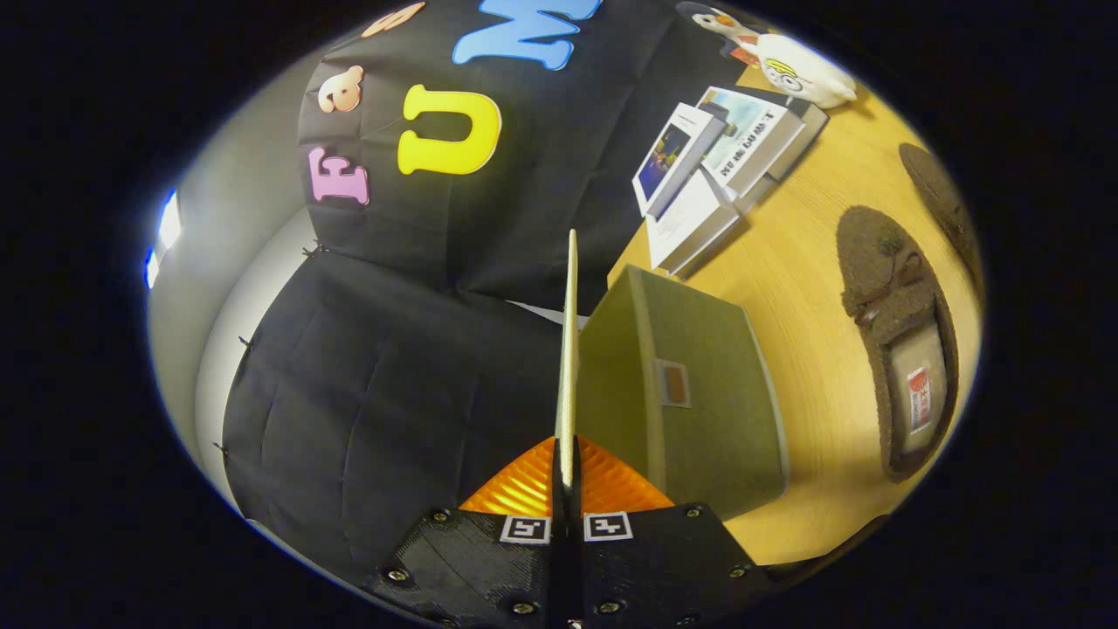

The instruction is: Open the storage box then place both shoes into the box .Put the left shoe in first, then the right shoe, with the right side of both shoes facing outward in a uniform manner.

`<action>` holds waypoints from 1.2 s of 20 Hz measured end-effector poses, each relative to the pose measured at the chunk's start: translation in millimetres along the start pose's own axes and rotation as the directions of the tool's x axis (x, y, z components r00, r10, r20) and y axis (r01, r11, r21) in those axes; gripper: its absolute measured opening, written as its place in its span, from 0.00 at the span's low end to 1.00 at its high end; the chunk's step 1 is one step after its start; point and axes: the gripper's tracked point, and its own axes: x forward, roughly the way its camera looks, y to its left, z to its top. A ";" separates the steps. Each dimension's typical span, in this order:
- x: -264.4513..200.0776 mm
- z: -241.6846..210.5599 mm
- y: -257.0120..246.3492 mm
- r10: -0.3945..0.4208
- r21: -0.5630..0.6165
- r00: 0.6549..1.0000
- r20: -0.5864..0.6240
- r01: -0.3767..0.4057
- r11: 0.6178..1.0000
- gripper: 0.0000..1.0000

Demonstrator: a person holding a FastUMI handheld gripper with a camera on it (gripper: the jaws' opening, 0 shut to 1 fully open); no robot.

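My gripper (568, 467) is shut on the thin edge of the storage box's lid (569, 349), which runs straight ahead between my fingers, seen edge-on and lifted away from the box. The green storage box (690, 393) stands just right of the fingers on the wooden table (803, 262); its side carries a small label window. A brown slipper-like shoe (900, 341) lies on the table beyond the box to the right, its opening showing a pale insole. A second brown shoe (943, 205) lies farther out past the first. The whole view is tilted.
A stack of books (716, 166) lies on the table beyond the box. A white plush toy (799, 70) sits past the books. The booth's black cloth wall (393, 367) hangs to the left of the lid.
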 end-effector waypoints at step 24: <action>120.0 -91.2 147.4 -0.173 -0.574 0.982 -0.071 0.102 0.813 0.13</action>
